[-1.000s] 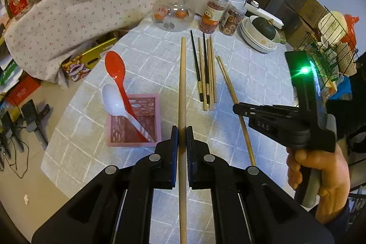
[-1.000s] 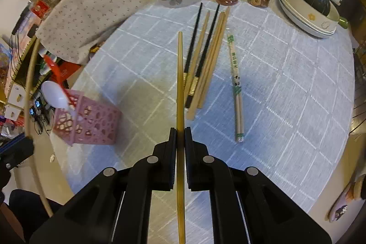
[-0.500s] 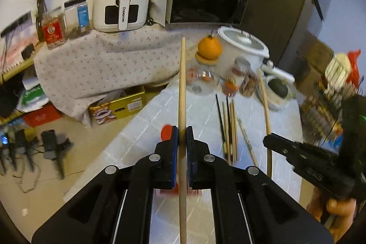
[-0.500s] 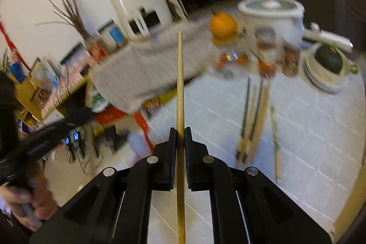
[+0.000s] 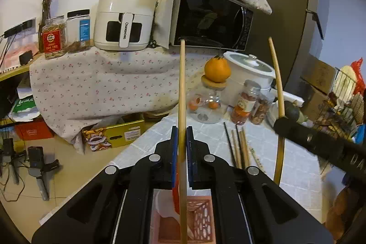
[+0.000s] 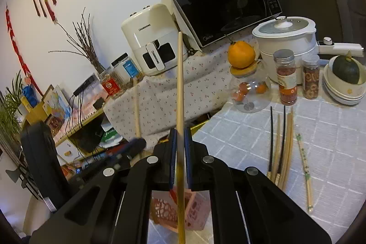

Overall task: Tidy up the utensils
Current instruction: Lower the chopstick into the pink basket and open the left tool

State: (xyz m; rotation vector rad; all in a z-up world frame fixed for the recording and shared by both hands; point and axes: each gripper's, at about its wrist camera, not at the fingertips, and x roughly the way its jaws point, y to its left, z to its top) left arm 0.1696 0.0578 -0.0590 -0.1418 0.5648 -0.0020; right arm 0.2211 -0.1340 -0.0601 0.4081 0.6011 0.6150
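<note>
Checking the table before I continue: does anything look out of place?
Loose chopsticks lie scattered on the tablecloth outside the pink basket; one paper-wrapped pair lies apart from them, askew.

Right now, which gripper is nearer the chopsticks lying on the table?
Right. The right gripper is raised just left of the loose chopsticks; the left gripper is further left beyond it.

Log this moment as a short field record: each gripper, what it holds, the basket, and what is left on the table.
left gripper: shut on a wooden chopstick, tip raised
right gripper: shut on a yellowish chopstick, tip raised
pink basket: below both grippers, holds a red spoon and a white spoon
loose chopsticks: black and wooden ones lying bunched on the table
wrapped chopsticks: lying apart, right of the bunch
</note>
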